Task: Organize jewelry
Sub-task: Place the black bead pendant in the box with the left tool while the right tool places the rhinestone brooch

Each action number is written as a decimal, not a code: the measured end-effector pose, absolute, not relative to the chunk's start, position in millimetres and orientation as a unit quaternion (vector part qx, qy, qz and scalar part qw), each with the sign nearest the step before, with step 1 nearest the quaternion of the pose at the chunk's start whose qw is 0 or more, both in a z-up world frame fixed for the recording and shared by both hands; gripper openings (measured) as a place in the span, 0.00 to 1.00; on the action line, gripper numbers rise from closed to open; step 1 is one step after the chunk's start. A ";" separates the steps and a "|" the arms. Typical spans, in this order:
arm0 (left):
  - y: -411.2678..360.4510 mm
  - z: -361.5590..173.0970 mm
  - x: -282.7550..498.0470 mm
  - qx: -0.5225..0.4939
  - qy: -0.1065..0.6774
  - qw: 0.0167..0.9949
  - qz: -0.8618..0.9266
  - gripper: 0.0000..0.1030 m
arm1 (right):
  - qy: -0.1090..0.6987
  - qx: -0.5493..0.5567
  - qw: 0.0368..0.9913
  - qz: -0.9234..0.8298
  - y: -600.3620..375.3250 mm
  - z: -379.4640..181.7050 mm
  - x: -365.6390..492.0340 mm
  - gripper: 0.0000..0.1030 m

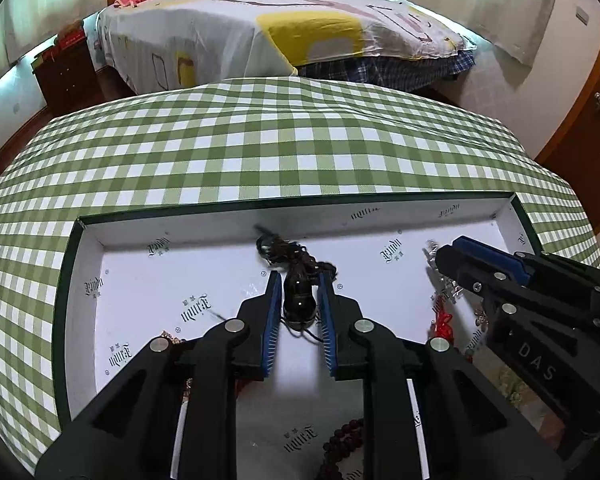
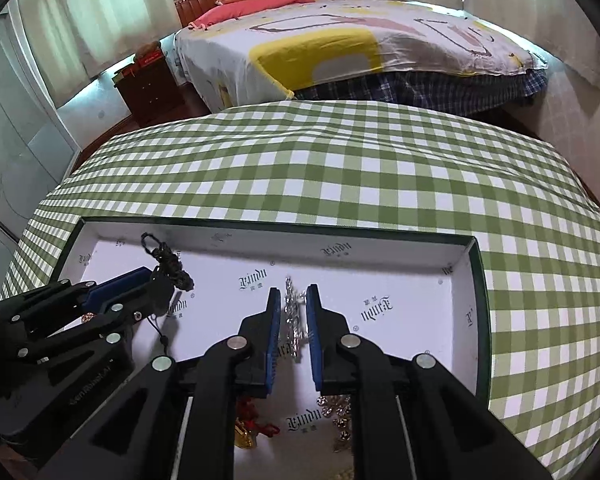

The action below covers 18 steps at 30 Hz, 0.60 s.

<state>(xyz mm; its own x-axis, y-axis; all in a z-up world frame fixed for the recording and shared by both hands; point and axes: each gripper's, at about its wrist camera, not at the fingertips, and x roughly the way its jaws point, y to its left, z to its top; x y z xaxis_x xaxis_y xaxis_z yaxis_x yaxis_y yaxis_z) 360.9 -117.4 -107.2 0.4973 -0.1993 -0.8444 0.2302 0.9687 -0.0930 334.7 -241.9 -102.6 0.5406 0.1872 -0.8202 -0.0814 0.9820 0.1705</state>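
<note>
Grippers both reach into the box point(image 1: 518, 216), a shallow green tray with a white printed lining that rests on the checked table point(image 1: 260, 140). The left gripper point(image 1: 299, 280) has its jaws nearly closed, with a dark pendant point(image 1: 298, 300) on a braided cord point(image 1: 288, 250) between the blue pads; whether the pads press on it cannot be told. The cord trails toward the box's far wall. The right gripper point(image 2: 293, 294) is likewise narrowly open, with a silver chain point(image 2: 294, 320) lying on the box floor between its pads; contact cannot be confirmed. Elsewhere in the box, toward its near side, lie a red knotted charm point(image 2: 260, 424), gold beads point(image 2: 338, 412) and a dark bead string point(image 1: 340, 440). Beyond the box's far wall the table stretches away to a bed point(image 1: 300, 28).
</note>
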 end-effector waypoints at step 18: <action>-112.5 -104.1 354.9 0.011 0.475 0.872 -0.117 0.53 | 0.453 0.051 0.888 0.057 -244.8 -97.4 326.5 0.43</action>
<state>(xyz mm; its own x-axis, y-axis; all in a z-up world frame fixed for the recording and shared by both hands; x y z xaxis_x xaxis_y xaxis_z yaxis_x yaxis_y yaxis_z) 354.9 -112.5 -104.1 0.5223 -0.1936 -0.8305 0.2143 0.9724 -0.0919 326.5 -244.8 -97.4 0.5831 0.1481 -0.7988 -0.0561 0.9882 0.1423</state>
